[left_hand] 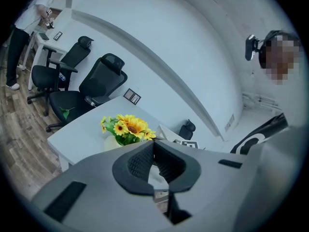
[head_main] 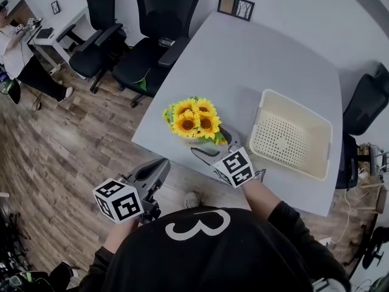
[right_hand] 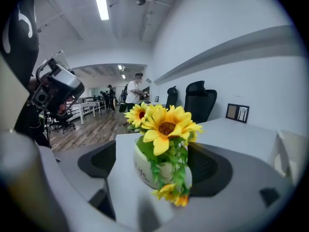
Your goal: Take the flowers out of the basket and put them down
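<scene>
A bunch of yellow sunflowers (head_main: 194,119) in a small white pot (right_hand: 145,166) stands upright on the grey table (head_main: 255,47), close to its near left edge. The cream perforated basket (head_main: 299,106) sits to the right of them with nothing in it. My right gripper (head_main: 209,142) is open, one jaw on each side of the pot, and its pads stand clear of it. In the right gripper view the flowers (right_hand: 166,124) rise between the two jaws. My left gripper (head_main: 158,169) hangs off the table's near edge, shut and holding nothing; its view shows the flowers (left_hand: 128,127) farther off.
Two black office chairs (head_main: 161,35) stand past the table's left side on the wood floor. A small framed picture (head_main: 236,6) lies at the table's far end. Another dark chair (head_main: 368,102) is at the right. A person (head_main: 18,53) stands far left by a desk.
</scene>
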A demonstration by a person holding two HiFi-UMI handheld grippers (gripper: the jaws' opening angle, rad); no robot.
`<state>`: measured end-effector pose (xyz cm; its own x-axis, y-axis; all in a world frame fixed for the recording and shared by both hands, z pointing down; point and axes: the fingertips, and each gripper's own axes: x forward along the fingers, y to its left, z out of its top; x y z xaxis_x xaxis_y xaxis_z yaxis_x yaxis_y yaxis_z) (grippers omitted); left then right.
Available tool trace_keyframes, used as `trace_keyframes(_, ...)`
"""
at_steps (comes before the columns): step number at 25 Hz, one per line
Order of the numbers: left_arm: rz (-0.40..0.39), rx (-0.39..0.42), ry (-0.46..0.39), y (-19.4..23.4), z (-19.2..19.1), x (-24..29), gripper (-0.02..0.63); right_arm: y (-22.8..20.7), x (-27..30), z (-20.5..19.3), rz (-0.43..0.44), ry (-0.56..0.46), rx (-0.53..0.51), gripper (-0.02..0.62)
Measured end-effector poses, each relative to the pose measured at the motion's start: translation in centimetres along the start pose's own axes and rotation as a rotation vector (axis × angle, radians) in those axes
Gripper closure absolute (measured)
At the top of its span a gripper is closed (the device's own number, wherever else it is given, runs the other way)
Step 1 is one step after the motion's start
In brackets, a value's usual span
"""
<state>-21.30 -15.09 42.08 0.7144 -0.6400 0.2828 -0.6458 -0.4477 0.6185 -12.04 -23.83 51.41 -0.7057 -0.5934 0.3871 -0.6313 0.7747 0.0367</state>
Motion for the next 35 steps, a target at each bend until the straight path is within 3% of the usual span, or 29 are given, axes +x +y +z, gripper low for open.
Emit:
trace_keyframes(6, -0.001, 0.017, -0.021, -3.0, -1.0, -1.3, 0.594, 0.7, -4.9, 1.6, -0.045, -0.055, -0.017, 0.153)
trace_keyframes(18, -0.033, 0.079, -0.054, -10.4, -3.7, -2.9, 0.594, 7.1, -16.2, 5.9, 0.115, -0.207, 0.009, 0.173)
trace_keyframes(23, -0.057, 0.104, -0.046, -13.9, -6.0, -2.9, 0.594, 8.6, -21.2, 5.5, 0.12, -0.238, 0.044, 0.326)
trace_keyframes(28, -0.081, 0.143, -0.044, -17.3, -8.0, -3.3, 0.594, 9.6, -25.1, 4.7, 0.126, -0.245, 0.119, 0.517)
trace_keyframes(32, -0.105, 0.186, -0.044, -20.2, -9.3, -4.1, 0.594, 12.8, -27.7, 4.8, 0.248, -0.223, 0.156, 0.579)
trace_keyframes(35, -0.115, 0.219, -0.041, -21.8, -10.3, -4.6, 0.594, 14.8, -29.6, 5.0, 0.294, -0.225, 0.151, 0.586)
